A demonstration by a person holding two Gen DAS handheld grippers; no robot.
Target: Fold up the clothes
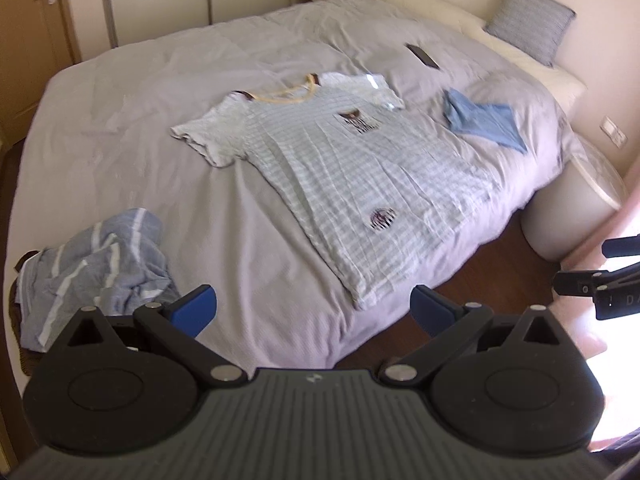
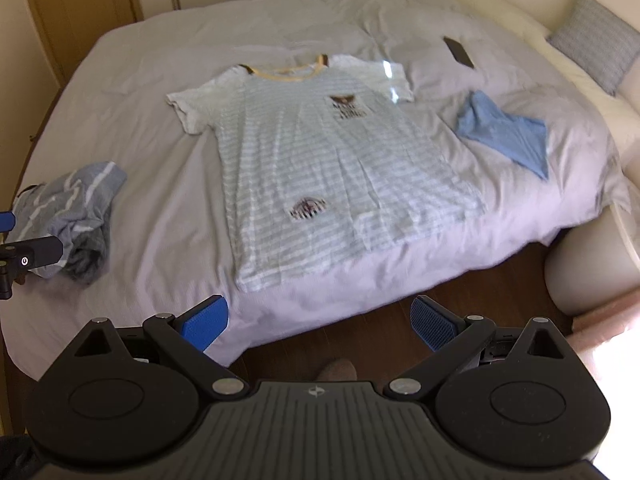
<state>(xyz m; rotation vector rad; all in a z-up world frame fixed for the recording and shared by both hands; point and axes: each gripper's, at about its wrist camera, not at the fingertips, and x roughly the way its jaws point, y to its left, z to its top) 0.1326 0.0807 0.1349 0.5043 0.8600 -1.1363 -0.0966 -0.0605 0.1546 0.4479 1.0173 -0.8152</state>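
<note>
A pale striped T-shirt (image 1: 332, 168) (image 2: 320, 164) with a yellow collar lies spread flat on the grey bed cover (image 1: 140, 128) (image 2: 132, 128), its hem at the bed's near edge. My left gripper (image 1: 314, 308) hangs open above the near edge, short of the hem, holding nothing. My right gripper (image 2: 320, 324) is open too, over the bed edge and dark floor, empty. A crumpled blue-and-white striped garment (image 1: 92, 272) (image 2: 68, 216) lies at the left. A folded light-blue cloth (image 1: 484, 120) (image 2: 508, 132) rests to the shirt's right.
A dark phone (image 1: 422, 56) (image 2: 459, 52) lies on the cover beyond the shirt. A patterned pillow (image 1: 528, 20) (image 2: 596, 48) sits on the cream headboard side at right. A round white stool (image 1: 572, 208) (image 2: 596, 264) stands on the wooden floor (image 2: 360, 332) by the bed corner.
</note>
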